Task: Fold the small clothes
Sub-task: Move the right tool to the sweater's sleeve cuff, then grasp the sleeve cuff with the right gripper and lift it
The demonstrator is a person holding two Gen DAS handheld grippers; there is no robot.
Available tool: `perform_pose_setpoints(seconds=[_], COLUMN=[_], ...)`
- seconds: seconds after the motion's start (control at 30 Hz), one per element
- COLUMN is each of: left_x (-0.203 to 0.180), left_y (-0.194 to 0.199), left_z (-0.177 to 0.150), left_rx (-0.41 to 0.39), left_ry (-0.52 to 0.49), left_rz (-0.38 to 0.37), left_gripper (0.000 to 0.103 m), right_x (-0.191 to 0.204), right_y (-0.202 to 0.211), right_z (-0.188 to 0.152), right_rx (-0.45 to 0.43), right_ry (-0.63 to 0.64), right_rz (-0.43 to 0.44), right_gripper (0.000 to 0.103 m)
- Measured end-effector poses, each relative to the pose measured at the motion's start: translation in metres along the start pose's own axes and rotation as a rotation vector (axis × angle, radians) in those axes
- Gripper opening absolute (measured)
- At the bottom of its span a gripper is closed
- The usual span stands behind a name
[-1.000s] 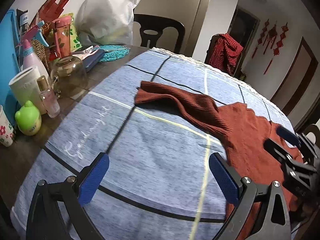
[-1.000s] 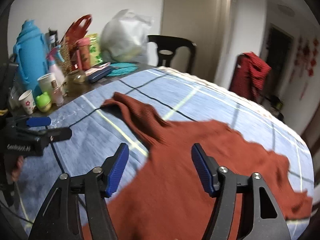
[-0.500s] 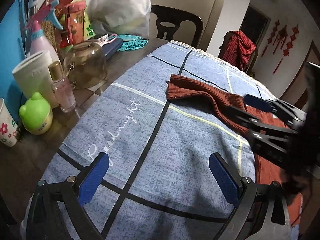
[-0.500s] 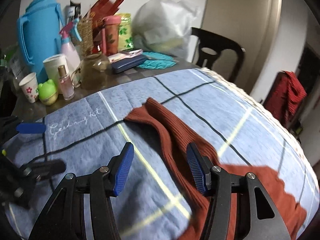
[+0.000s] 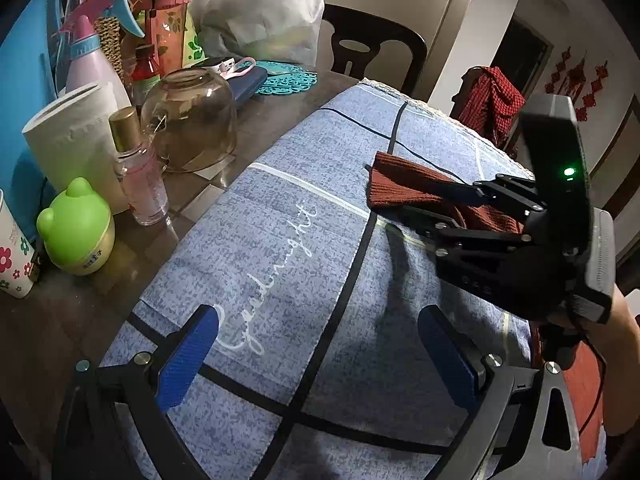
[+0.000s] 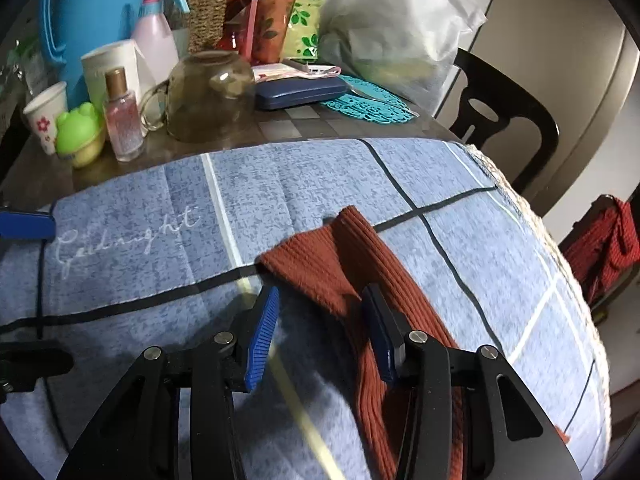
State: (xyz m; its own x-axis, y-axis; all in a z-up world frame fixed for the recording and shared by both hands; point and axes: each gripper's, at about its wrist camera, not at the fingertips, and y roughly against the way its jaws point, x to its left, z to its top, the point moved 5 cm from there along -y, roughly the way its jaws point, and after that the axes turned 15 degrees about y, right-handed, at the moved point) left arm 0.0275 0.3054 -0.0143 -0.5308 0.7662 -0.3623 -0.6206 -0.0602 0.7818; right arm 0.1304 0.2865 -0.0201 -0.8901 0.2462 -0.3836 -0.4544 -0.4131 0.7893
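Straddling the sleeve cuff of the rust-red ribbed sweater, the right hand-held gripper has just been closing its jaws; the pads stand part-way apart with the cuff between them, and whether they already press the fabric cannot be told. In the left wrist view this same right hand-held gripper reaches over the sleeve from the right side, carried by a person's hand. The left hand-held gripper stands with jaws wide apart above bare blue checked cloth, holding nothing. The sweater lies flat on this cloth, its sleeve extended toward the cluttered side of the surface. Beyond the cloth edge stand an inverted glass bowl, a pink perfume bottle, a green frog-shaped jar and a paper roll.
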Motion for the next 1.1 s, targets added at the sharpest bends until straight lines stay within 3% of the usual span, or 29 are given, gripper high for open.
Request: perform_pose_setpoints(seconds=[0.1, 0.17, 0.27, 0.57, 1.1], left_x=[0.001, 0.000, -0.001, -0.020, -0.084], left_y=[-0.002, -0.003, -0.004, -0.008, -0.018], left_z=[0.001, 0.001, 0.002, 0.007, 0.012], left_rx=[0.001, 0.006, 0.008, 0.001, -0.002], left_ry=[0.002, 0.003, 0.006, -0.023, -0.111], left_rz=[0.003, -0.002, -0.006, -0.021, -0.075], left_gripper=[0.101, 0.101, 0.101, 0.101, 0.101], right_x=[0.002, 0.002, -0.002, -0.037, -0.089], right_y=[-0.009, -0.011, -0.009, 0.025, 0.088], right_z=[0.002, 0.002, 0.002, -0.011, -0.072], right_rx=[0.021, 0.025, 0.011, -0.102, -0.234], right_ry=[0.027, 0.022, -0.018, -0.284, -0.616], right_rz=[-0.029, -0.042, -0.036, 0.039, 0.047], right_gripper=[0.032, 0.018, 0.007, 0.005, 0.005])
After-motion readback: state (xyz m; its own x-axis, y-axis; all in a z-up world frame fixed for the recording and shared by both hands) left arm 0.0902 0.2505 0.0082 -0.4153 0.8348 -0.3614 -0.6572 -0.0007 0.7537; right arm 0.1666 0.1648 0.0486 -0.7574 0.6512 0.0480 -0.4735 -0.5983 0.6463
